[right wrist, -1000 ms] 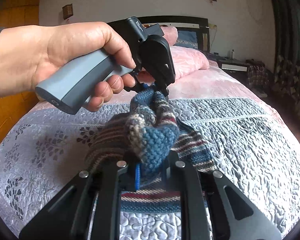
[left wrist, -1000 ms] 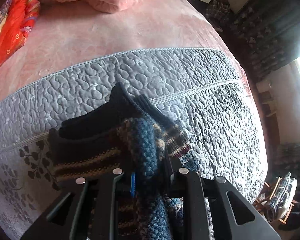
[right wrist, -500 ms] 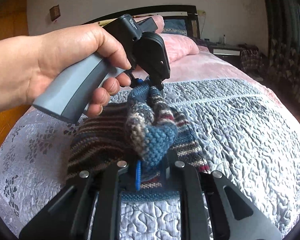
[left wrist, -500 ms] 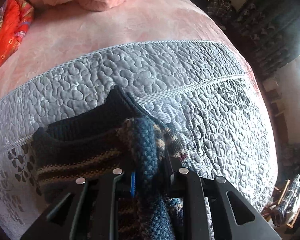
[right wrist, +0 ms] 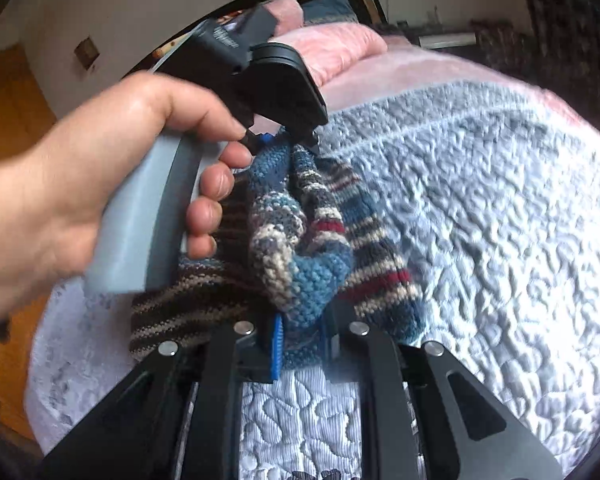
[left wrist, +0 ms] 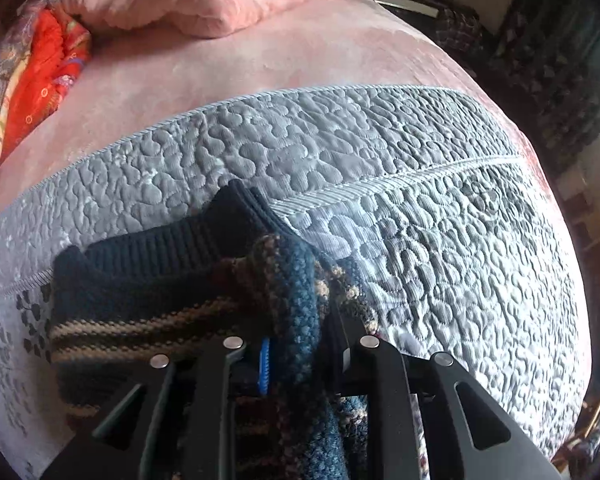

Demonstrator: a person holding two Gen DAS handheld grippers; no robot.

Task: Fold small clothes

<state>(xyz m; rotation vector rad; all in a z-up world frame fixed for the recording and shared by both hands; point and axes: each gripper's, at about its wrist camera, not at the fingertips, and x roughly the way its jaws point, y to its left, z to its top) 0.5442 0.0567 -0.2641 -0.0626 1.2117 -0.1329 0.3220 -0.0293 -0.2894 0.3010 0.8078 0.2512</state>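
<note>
**Both jaws pinched on one bunched knit: the fold could slump or skew**

My right gripper point(right wrist: 300, 340) has its jaws closed narrow on a thick wad of the striped knit sweater point(right wrist: 300, 248), blue and cream yarn bulging up between the blue-edged pads. In the left wrist view my left gripper point(left wrist: 300, 354) is clamped the same way on a roll of blue and tan knit point(left wrist: 296, 304), with the dark ribbed hem point(left wrist: 172, 240) spilling out toward 10 o'clock.

From the right camera, the left gripper sits at 12 o'clock, held in the person's hand point(right wrist: 92, 200), pinching the far end of the same bundle. The two grips are close together, so the cloth between them is gathered, not stretched flat.

The rest of the sweater lies draped on the grey quilted bedspread point(right wrist: 480, 220), its striped body trailing toward 8 o'clock and 4 o'clock.

My worries:
- Each pinch may hold several layers. If one layer creeps out of the pads, the fold edge will land crooked.
- The loose chunky stitch could snag on a pad edge at release and drag the garment back open.
- The plush quilt may grip the trailing cloth, so a sideways pull would wrinkle the lower layer.
</note>
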